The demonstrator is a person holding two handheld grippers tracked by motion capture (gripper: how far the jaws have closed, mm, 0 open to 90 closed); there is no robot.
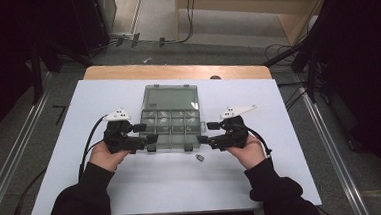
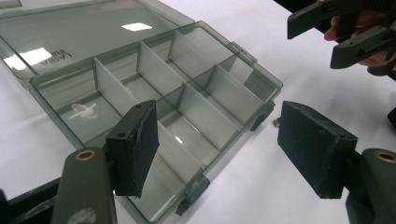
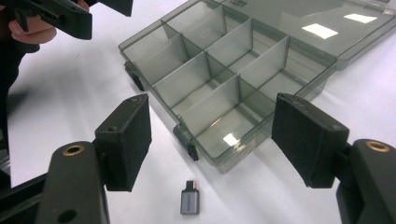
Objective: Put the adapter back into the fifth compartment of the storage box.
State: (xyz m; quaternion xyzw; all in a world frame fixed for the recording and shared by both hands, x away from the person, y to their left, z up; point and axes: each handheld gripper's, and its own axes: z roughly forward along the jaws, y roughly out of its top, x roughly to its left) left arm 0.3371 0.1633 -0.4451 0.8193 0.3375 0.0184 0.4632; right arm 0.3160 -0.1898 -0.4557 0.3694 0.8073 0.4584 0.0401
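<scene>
Counts, table top:

One organizer box is lying open on one white table, its single lid resting flat on the far side. The tray is showing eight compartments, sitting in two rows of four. Two black latches are hanging off its near edge.

One small grey adapter is lying on the table just near of the box, toward the right.

Two grippers are hovering at the near corners, the left gripper and the right gripper, one in each of the person's two hands. Each is carrying two black jaws, standing apart, so four jaws altogether.
</scene>
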